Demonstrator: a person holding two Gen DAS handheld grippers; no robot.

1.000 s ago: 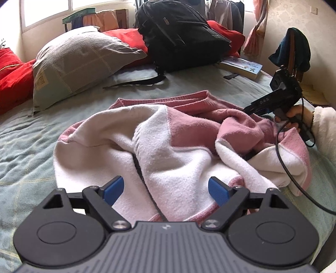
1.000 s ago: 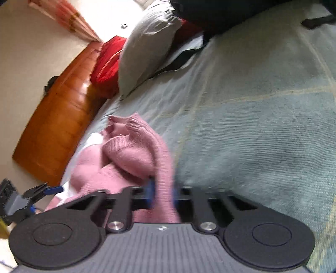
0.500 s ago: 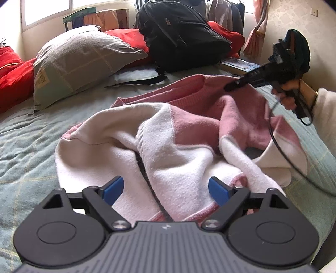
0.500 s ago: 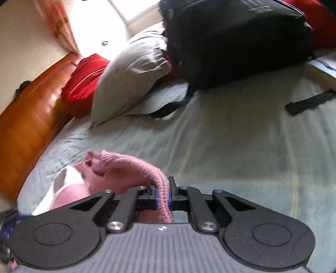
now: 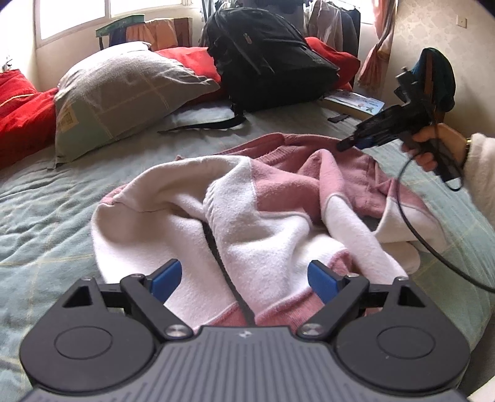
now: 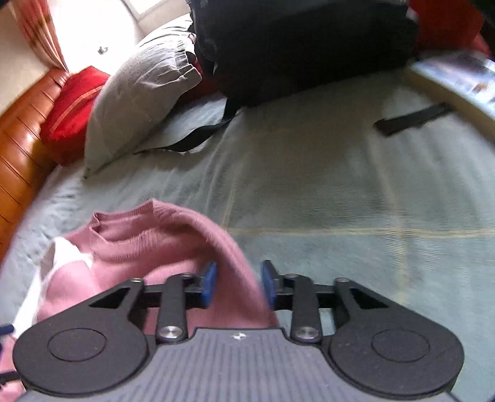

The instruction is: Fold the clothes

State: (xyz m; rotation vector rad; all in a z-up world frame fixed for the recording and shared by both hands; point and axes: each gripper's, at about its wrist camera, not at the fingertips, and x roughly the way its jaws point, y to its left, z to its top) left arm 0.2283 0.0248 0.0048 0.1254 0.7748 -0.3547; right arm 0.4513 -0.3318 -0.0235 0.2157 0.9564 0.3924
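A: Where is the sweater (image 5: pixel 263 210)?
B: In the middle of the frame, on the bed (image 5: pixel 46 222), just past the left tool (image 5: pixel 244 275).
A: And behind it?
B: The pillow (image 5: pixel 123 89) lies at upper left. The backpack (image 5: pixel 266 58) sits at top middle, right of the pillow.
A: And the right side?
B: The right tool (image 5: pixel 351 143) is above the sweater's far edge. A book (image 5: pixel 355 100) lies behind it.

Black backpack (image 5: pixel 269 58) at the far side of the bed, leaning on red cushions (image 5: pixel 331 58); its strap (image 5: pixel 213 123) trails onto the green bedspread (image 5: pixel 46 222); grey pillow (image 5: pixel 123 92) left of the backpack, touching it; another red cushion (image 5: pixel 18 117) at far left; book (image 5: pixel 352 103) right of the backpack; small black strap (image 6: pixel 411 119) just beside the book; wooden headboard (image 6: pixel 18 136); curtain (image 5: pixel 376 52); window (image 5: pixel 74 15) behind.
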